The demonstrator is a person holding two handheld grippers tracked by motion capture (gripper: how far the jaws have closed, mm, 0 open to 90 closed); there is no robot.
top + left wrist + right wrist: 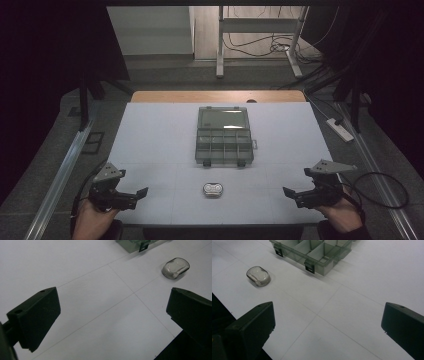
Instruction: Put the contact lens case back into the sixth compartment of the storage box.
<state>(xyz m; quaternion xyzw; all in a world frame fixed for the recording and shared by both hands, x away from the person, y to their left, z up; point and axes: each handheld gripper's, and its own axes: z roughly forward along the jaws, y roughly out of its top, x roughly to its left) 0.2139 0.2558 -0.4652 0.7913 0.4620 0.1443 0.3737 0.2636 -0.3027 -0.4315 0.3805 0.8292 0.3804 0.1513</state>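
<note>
On the white table (150, 130), an open compartment box (224, 142) sits mid-table; a small clear case (213, 189) lies just before it, between the wide-open, empty left gripper (141, 194) and right gripper (289, 194).

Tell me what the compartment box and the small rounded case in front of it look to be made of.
Compartment box: likely smoky, translucent hard plastic; its dividers show through the walls, its edges glint, and dark clips sit on the front.
Small rounded case: probably clear glossy plastic, with bright highlights on its domed top and pale contents showing through; what they are cannot be told.
Both rest on a matte white table.
</note>
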